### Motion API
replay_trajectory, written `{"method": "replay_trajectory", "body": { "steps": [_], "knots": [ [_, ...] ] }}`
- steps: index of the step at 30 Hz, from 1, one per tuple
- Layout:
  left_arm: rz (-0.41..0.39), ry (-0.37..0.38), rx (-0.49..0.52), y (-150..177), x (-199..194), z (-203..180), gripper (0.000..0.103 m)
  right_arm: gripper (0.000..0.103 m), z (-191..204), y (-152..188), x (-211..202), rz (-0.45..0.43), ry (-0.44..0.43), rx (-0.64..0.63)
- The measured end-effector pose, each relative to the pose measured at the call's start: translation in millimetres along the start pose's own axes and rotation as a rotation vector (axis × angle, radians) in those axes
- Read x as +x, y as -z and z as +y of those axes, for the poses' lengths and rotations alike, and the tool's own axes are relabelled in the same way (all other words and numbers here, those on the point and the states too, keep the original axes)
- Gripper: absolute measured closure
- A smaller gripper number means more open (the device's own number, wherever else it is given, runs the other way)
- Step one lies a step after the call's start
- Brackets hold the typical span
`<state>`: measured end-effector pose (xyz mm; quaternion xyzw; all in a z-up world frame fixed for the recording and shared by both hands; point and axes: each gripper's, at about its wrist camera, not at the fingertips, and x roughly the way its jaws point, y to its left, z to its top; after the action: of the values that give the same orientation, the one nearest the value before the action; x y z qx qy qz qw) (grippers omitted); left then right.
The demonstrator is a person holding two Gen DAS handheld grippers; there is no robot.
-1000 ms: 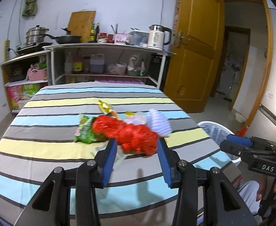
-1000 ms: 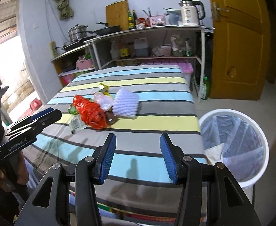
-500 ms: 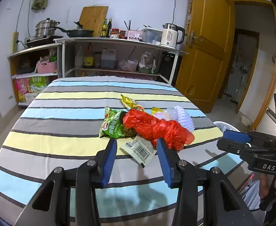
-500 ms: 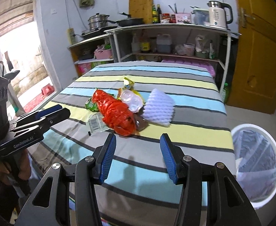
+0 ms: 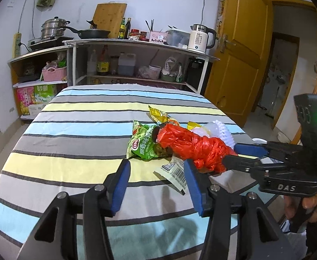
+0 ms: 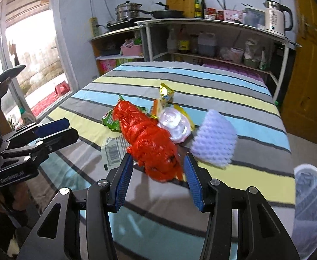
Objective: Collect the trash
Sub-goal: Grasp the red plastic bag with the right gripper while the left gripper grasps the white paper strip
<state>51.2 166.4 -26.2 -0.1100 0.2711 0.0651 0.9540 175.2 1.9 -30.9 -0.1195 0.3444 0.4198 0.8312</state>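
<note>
A pile of trash lies on the striped table (image 5: 71, 134): a crumpled red plastic bag (image 5: 193, 145) (image 6: 149, 138), a green snack packet (image 5: 143, 143), a yellow wrapper (image 5: 158, 113), a white barcode wrapper (image 5: 175, 172) (image 6: 113, 149), a clear plastic cup (image 6: 173, 123) and a white foam net (image 6: 214, 140). My right gripper (image 6: 157, 184) is open, its blue pads on either side of the red bag's near end. My left gripper (image 5: 157, 184) is open just short of the barcode wrapper. Each gripper shows in the other's view, the right one (image 5: 238, 153) touching the red bag.
A white bin lined with a plastic bag (image 6: 312, 205) stands on the floor by the table's right side. Kitchen shelves (image 5: 136, 65) with pots, bottles and a kettle (image 5: 199, 36) stand behind the table. A yellow door (image 5: 240, 60) is at the right.
Both grippers have moved in toward the trash pile. The right gripper swung left from the bin side and now straddles the red bag's end. Both stay open.
</note>
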Motion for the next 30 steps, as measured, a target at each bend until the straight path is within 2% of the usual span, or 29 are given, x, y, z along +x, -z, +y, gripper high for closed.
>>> {"method": "replay_trajectory", "body": {
  "steps": [10,14,20,24,30],
  "knots": [
    [0.019,0.031,0.001,-4,10,7,0.042,0.053,-1,-8,23,0.044,-0.013,-0.015],
    [0.038,0.047,0.006,-4,15,6,0.041,0.062,-6,-4,18,0.046,-0.033,0.016],
    [0.076,0.058,0.046,-9,27,-4,0.04,0.063,-8,-1,0,0.015,-0.06,0.051],
    [0.124,0.072,0.074,-13,44,-14,0.04,0.063,-14,0,-19,-0.023,-0.06,0.082],
    [0.24,0.104,0.085,-15,70,-24,0.04,0.063,-24,2,-34,-0.054,-0.046,0.113]
  ]
}}
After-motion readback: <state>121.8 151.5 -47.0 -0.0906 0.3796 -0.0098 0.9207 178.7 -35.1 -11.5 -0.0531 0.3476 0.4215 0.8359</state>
